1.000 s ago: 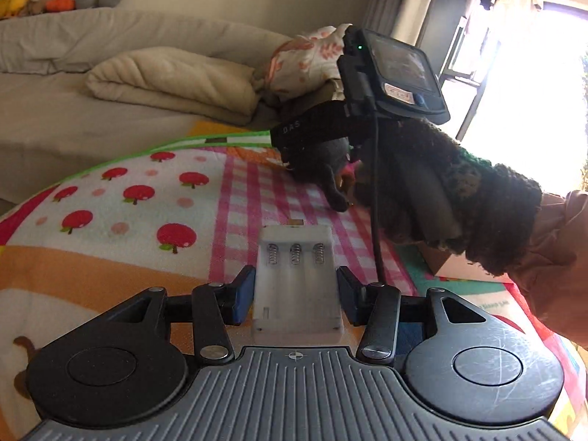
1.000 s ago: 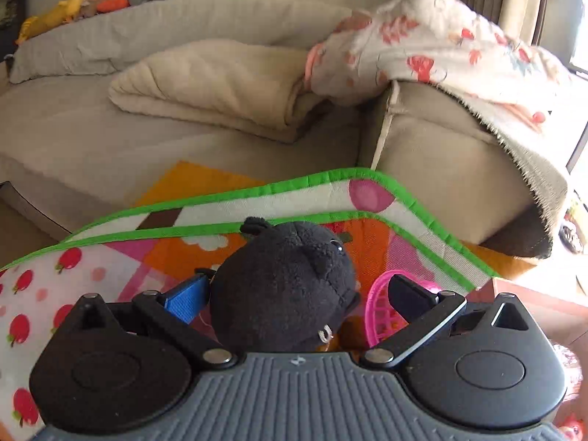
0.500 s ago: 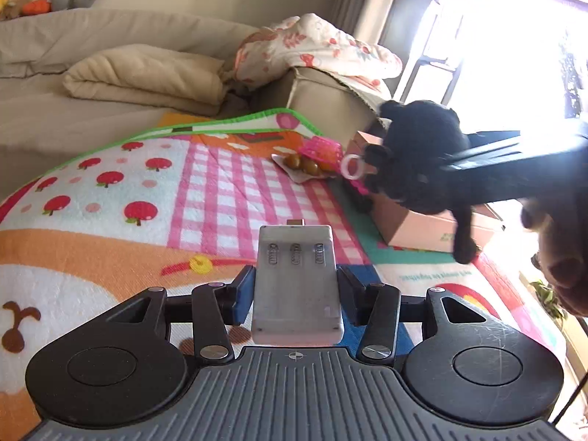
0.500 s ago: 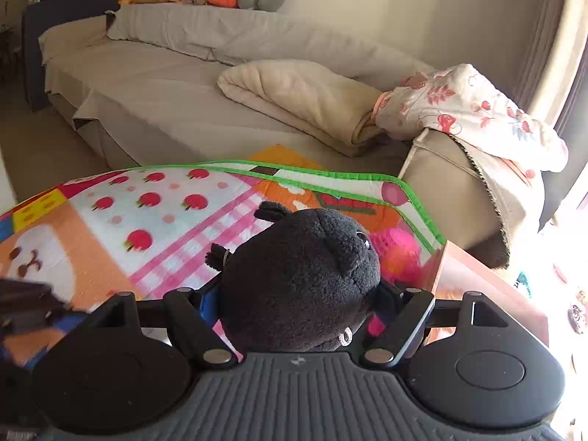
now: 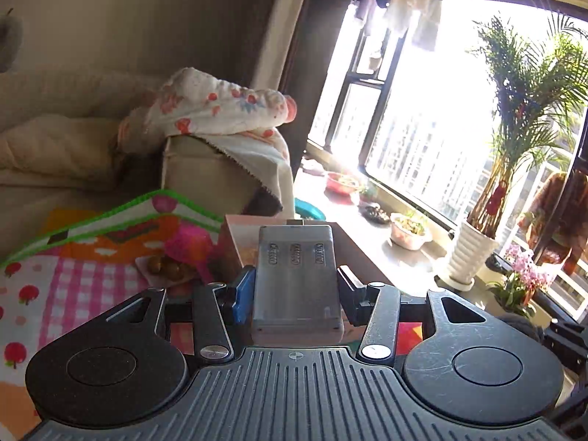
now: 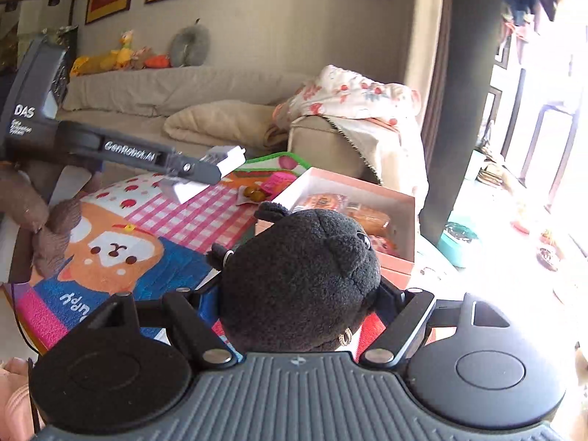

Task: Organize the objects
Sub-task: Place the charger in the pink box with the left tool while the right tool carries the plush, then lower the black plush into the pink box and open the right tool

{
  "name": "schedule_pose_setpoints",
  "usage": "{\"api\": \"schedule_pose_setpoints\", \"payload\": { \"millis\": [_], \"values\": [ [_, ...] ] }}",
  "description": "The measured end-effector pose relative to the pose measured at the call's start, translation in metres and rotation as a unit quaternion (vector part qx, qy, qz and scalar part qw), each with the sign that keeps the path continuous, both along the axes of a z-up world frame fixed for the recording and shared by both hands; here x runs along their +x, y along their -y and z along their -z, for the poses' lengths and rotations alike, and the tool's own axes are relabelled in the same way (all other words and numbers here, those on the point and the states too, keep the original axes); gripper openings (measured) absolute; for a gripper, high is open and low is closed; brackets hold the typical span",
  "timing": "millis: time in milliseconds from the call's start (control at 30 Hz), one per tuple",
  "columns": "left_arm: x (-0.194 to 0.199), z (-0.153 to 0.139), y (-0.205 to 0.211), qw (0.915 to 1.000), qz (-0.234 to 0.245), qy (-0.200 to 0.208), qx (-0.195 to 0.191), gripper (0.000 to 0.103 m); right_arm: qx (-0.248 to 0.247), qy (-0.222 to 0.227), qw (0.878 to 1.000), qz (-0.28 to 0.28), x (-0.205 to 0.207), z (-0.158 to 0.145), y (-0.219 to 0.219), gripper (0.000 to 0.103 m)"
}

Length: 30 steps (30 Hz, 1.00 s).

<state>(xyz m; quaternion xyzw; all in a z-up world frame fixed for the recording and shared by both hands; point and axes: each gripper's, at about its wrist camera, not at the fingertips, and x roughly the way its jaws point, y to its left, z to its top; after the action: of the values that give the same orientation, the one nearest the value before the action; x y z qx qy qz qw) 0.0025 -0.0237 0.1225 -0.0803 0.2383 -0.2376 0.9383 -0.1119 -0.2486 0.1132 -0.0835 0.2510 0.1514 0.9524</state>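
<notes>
Right hand-held gripper (image 6: 299,294) closed on black plush toy (image 6: 301,279), pads pressed into its sides, jaws having just narrowed onto it; toy carried clear of the play mat (image 6: 110,246), head pointing forward and away. Left hand-held gripper (image 5: 296,286) clamped on translucent battery case (image 5: 296,275), long axis running straight ahead along the fingers, three spring bays facing up, far end projecting well past the pads; also held aloft. Ahead of both: open pink box (image 6: 400,198) at the far right corner of the mat, already holding orange packaged items (image 6: 345,209), rim facing up. From the right wrist view, box lies directly beyond the plush and just past it; right hand judged nearer. From the left wrist view, box (image 5: 235,235) sits behind the battery case tip, slightly left, so case axis points nearly at it. Small plate of brown round pieces (image 6: 253,194) with pink thing (image 6: 277,182) just left of box, near mat's far edge. Farther: sofa arm (image 6: 323,143) draped with floral blanket (image 6: 352,92). Likely next: forward reach, lower plush into box first.
</notes>
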Motion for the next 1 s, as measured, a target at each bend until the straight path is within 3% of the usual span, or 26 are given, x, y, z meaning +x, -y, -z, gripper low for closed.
{"api": "schedule_pose_setpoints", "payload": {
  "millis": [133,233,400,600,733,1000],
  "values": [
    [0.047,0.0,0.034,0.9993,0.017,-0.001,-0.033,0.053,0.015,-0.003,0.999,0.029,0.004,0.009,0.021,0.079],
    [0.068,0.02,0.048,0.9994,-0.009,-0.022,-0.027,0.051,0.023,-0.004,0.999,0.041,0.005,0.016,0.032,0.079],
    [0.06,0.037,0.035,0.998,-0.018,-0.034,-0.05,0.051,0.037,-0.014,0.998,0.059,0.013,0.024,0.048,0.079],
    [0.026,0.05,0.01,0.9986,-0.012,-0.052,-0.004,0.051,0.042,-0.035,0.997,0.062,0.035,0.029,0.051,0.079],
    [0.006,0.063,-0.003,0.9981,-0.006,-0.061,0.001,0.051,0.033,-0.016,0.998,0.059,0.053,0.013,0.042,0.079],
    [0.008,0.075,-0.021,0.9965,-0.021,-0.08,-0.014,0.05,0.064,0.019,0.996,0.062,0.15,-0.045,0.021,0.08]
  ]
}}
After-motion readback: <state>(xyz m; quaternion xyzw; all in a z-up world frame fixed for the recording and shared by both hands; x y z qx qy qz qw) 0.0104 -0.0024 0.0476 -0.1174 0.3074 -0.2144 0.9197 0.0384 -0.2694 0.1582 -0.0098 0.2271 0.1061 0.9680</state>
